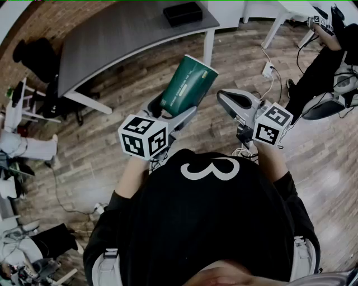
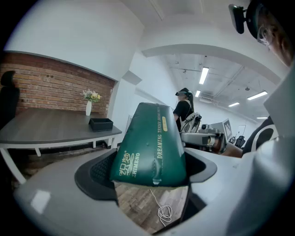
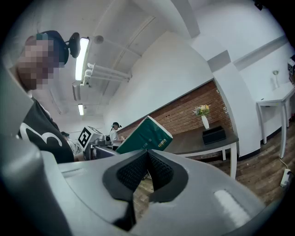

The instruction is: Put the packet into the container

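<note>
A dark green packet with gold lettering stands up and away from me, clamped between the jaws of my left gripper. In the left gripper view the packet fills the gap between the two dark pads, tilted up toward the ceiling. My right gripper is held beside it at about the same height, its jaws closed together with nothing between them; in its own view the pads meet and the packet shows beyond them. A black box-like container sits on the grey table's far end.
A grey table stands ahead against a brick wall, above a wooden floor with white cables. Another person with grippers is at the right. White furniture and clutter line the left side.
</note>
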Tool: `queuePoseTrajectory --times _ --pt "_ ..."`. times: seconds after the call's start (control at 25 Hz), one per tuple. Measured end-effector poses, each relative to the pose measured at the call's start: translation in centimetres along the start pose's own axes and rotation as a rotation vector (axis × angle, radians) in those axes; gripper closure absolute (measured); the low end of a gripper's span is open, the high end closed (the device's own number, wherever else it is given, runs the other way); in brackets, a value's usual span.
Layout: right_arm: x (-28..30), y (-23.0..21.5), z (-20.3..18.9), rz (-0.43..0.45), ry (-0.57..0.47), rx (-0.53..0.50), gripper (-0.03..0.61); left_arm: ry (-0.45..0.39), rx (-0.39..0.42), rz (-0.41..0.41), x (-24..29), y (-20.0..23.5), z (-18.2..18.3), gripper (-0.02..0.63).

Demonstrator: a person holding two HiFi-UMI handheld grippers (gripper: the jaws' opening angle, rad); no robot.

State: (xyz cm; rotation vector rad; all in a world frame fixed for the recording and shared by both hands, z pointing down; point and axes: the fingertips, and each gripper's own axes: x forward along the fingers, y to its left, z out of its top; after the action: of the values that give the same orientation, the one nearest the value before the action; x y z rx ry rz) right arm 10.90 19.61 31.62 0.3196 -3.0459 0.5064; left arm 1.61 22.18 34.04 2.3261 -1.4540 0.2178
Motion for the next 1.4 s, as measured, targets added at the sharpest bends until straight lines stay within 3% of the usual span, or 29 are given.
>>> queuePoseTrajectory --times 0.68,1.08,1.4 --pt "-1.4 -2.0 -0.2 -0.030 -0.013 0.057 0.577 0.016 -0.010 0.001 1.4 -0.7 -0.3 0.163" --pt "1.7 -6.7 0.3 -0.032 -0.013 0.069 0.577 0.010 -0.024 0.003 4.7 3.6 0.7 0.163" --pt "6.3 -13.1 1.9 -0.065 0.006 0.105 0.577 0.041 -0.036 -0.019 9.8 9.8 3.4 0.163"
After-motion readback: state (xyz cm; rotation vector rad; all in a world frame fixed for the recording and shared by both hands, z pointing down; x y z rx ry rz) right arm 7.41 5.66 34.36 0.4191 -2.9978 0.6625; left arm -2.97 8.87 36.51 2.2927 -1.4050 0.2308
